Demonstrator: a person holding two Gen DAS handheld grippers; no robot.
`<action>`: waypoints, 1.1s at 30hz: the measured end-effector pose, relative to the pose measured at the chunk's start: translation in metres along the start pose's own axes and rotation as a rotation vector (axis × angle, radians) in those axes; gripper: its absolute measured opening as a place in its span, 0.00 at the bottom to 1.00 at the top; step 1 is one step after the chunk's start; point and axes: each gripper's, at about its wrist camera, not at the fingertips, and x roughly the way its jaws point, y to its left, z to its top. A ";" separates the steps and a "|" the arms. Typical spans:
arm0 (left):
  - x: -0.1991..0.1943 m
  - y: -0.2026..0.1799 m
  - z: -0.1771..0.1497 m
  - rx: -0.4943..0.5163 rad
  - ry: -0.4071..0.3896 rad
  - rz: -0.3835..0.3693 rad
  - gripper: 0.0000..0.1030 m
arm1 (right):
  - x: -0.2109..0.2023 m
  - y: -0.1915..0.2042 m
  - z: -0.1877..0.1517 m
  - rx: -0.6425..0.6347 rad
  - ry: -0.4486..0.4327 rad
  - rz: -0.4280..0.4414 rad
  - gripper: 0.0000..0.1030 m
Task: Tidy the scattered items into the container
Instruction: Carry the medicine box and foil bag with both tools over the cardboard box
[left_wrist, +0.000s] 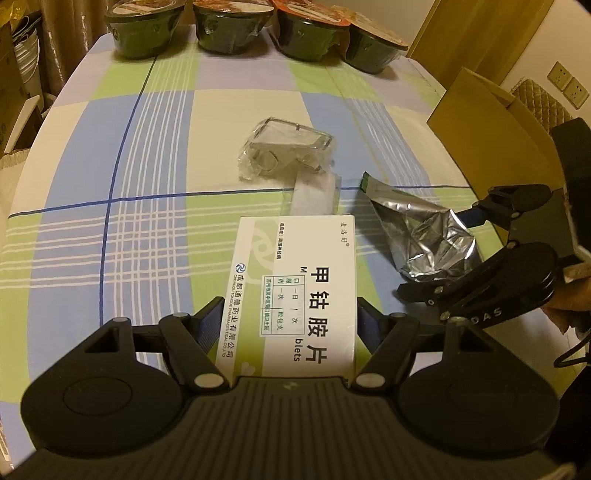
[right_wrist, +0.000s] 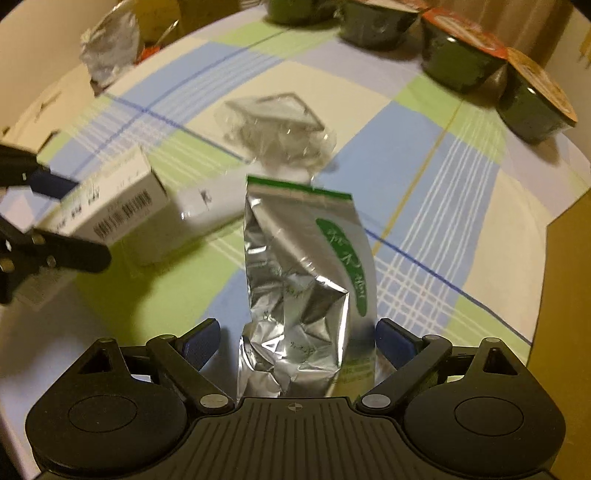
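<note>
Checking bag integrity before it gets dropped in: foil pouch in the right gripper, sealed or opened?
Cannot tell. The foil pouch is crumpled and its green top strip looks flat and intact, but its lower end is hidden between the right gripper fingers.

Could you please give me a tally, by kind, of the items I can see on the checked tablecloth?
Dark lidded bowls: 4
White medicine box: 1
Silver foil pouch: 1
Clear plastic-wrapped item: 1
Flat white packet: 1
Total: 8
</note>
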 end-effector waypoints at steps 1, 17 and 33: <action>0.001 0.000 -0.001 0.001 0.001 0.001 0.67 | 0.002 0.000 -0.002 -0.009 -0.002 -0.009 0.81; -0.009 -0.017 0.000 0.035 -0.009 0.025 0.67 | -0.040 -0.014 -0.018 0.036 -0.033 -0.023 0.58; -0.063 -0.060 0.001 0.115 -0.044 0.043 0.67 | -0.129 -0.002 -0.026 0.045 -0.147 -0.041 0.58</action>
